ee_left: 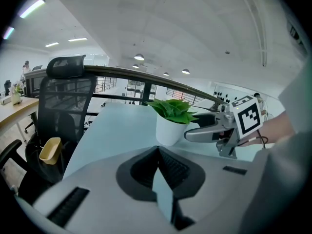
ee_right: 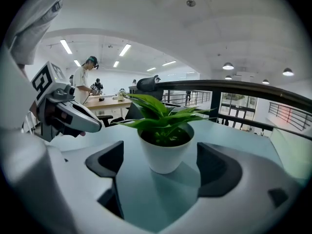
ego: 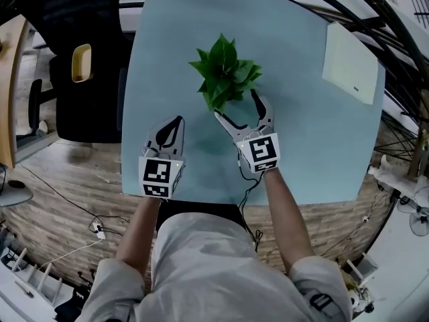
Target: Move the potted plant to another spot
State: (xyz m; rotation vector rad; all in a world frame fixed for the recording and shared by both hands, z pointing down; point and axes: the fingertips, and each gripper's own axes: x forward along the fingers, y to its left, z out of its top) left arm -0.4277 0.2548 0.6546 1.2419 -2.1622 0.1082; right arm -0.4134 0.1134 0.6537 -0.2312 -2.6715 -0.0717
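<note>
The potted plant (ego: 224, 72) stands upright near the middle of the pale blue surface (ego: 308, 133). Its white pot sits between the spread jaws of the right tongs (ego: 236, 104), which are open, with a gap showing on each side of the pot. The left tongs (ego: 175, 123) are closed on nothing and lie off to the left, near the front edge. The pot looks small, stiff and smooth, so probably light but liable to slip. The best hold seems to be on the pot wall just under the rim, where the taper would stop it sliding down, and well clear of the soft leaves. Bare surface lies open to the right, up to a pale sheet (ego: 348, 62) at the far corner. A chair (ego: 87, 79) borders the left edge.
</note>
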